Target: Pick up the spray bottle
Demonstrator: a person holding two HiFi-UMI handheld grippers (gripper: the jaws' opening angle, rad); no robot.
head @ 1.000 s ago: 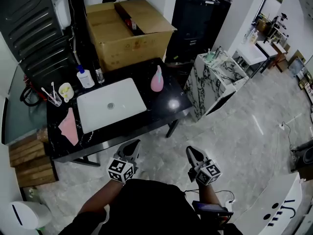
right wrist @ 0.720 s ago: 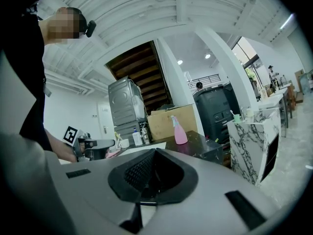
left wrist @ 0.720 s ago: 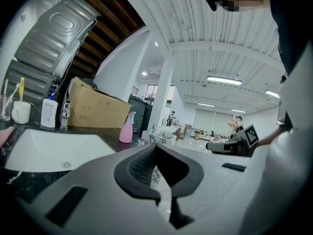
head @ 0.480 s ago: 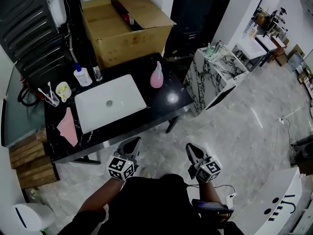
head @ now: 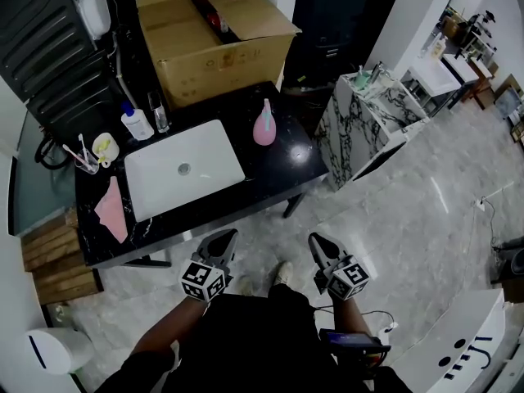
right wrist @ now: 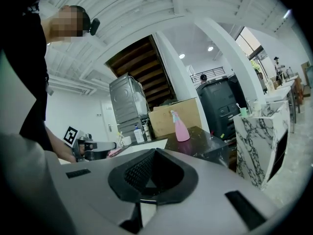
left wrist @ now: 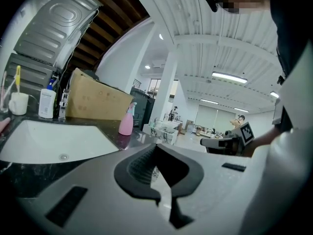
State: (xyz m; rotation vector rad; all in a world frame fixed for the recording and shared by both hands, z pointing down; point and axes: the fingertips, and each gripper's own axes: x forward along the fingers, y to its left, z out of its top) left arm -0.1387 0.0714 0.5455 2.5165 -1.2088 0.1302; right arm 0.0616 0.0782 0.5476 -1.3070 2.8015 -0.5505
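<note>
Both sets of my jaws were pressed together, empty, far from the spray bottle [head: 263, 127], and arriving shut like that, I could have toppled it.

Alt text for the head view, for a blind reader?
A pink spray bottle stands on a black counter, right of a white sink. A person's left gripper and right gripper hang empty, short of the counter.

You see bright, even light from ceiling strips [left wrist: 230, 76]; glare shows on the glossy black worktop [head: 278, 166]. Both gripper views bulge at the edges, with dark corners.
</note>
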